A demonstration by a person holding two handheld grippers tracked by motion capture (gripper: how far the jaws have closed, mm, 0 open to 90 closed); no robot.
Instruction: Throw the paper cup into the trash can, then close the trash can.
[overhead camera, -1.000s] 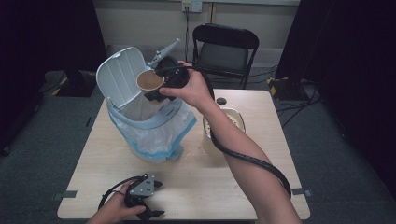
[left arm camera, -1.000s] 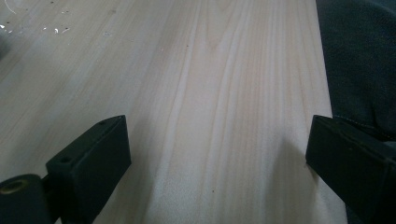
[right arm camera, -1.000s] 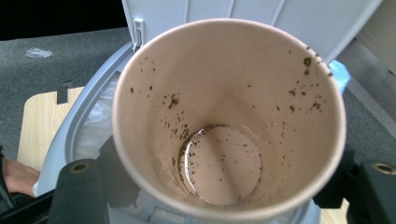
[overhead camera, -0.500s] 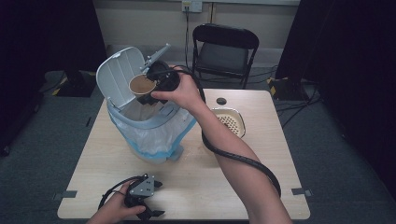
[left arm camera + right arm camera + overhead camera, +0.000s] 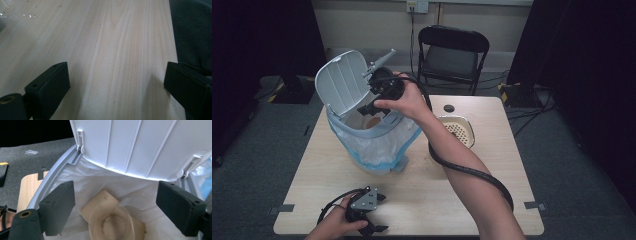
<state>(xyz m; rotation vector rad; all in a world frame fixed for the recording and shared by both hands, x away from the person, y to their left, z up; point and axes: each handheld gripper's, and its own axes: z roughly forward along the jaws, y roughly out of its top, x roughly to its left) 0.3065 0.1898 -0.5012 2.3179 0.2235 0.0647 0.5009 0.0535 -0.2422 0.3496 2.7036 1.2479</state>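
A grey bin (image 5: 388, 126) lined with a pale plastic bag stands on the table's far left, its lid (image 5: 343, 82) tipped up. My right gripper (image 5: 370, 107) hangs over the bin's mouth, pointing down. Its jaws have just been opening, and nothing is pressed between the pads (image 5: 60, 202). Below them a brown paper cup (image 5: 110, 225), blurred, drops into the bag onto a beige flat piece (image 5: 98, 203). The cup (image 5: 373, 121) is seen inside the rim. My left gripper (image 5: 381, 213) rests open on the wood near the front edge, with bare table (image 5: 116, 50) between its jaws.
A cream dish with a perforated bottom (image 5: 457, 131) lies right of the bin, and a small dark round object (image 5: 449, 108) sits behind it. A black folding chair (image 5: 453, 55) stands beyond the table's (image 5: 437, 190) far edge. My right forearm crosses the middle of the table.
My right gripper carried the brown cup leftward over the bin and opened. The cup has left the jaws and is now down in the bag. The left gripper stayed put.
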